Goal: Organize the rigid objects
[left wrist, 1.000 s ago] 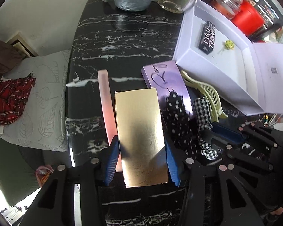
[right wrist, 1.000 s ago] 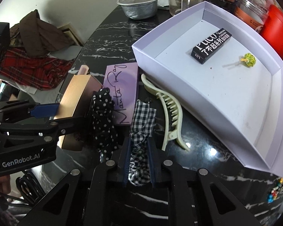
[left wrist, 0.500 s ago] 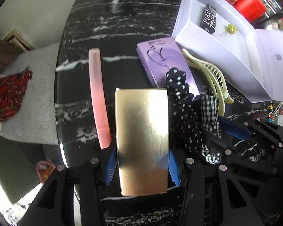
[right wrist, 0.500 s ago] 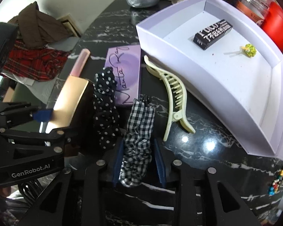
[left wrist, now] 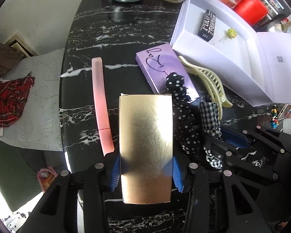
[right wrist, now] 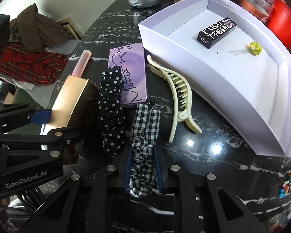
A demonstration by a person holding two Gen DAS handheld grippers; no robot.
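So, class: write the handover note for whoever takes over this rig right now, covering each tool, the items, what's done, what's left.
Left tool: shut on the gold box.
Right tool: shut on the checked scrunchie.
In the white tray: black carton and a small yellow-green trinket.
On the table: pink tube, purple box, dotted scrunchie, cream hair claw.
Left: probably tray the gold box, then the other rigid pieces.

R gripper [right wrist: 142, 171] loosened briefly, now clamped again on checked scrunchie [right wrist: 144, 136]; L gripper [left wrist: 145, 171] jaws closing a bit on gold box [left wrist: 146, 145].
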